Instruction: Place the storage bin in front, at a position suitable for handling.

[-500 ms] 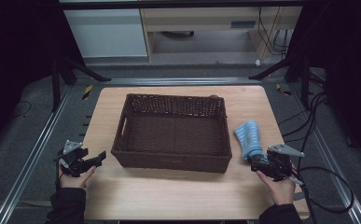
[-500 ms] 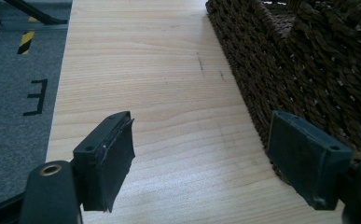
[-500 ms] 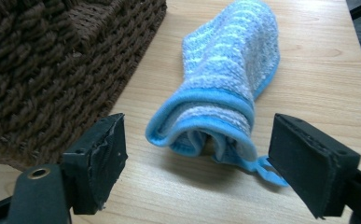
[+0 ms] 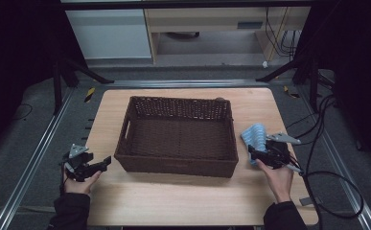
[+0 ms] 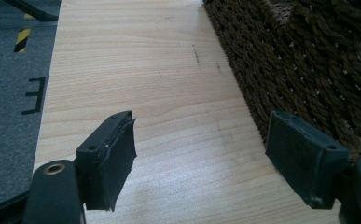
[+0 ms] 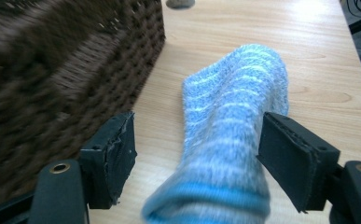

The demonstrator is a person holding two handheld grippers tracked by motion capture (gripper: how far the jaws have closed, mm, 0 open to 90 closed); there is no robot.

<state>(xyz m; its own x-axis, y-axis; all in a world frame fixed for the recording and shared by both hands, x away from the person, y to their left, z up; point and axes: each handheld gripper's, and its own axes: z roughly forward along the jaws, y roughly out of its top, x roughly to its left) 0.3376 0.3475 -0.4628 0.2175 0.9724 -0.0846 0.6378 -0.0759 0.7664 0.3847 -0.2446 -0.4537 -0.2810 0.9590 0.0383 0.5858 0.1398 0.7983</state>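
My right claw point(image 4: 256, 154) stands wide, jaws either side of the blue striped sock point(image 6: 229, 130) lying on the bench point(image 4: 183, 201) just right of the wicker basket point(image 4: 178, 165). My left claw point(image 4: 101, 165) is wide, empty, near the basket's left corner.

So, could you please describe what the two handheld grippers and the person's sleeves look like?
Both the left gripper and the right gripper are black, each topped with a grey three-cornered plate. Each has two flat black jaws faced with dark, slightly frayed pads, and round holes sit at the jaw bases. Black cables trail from the right one. The sleeves are dark.
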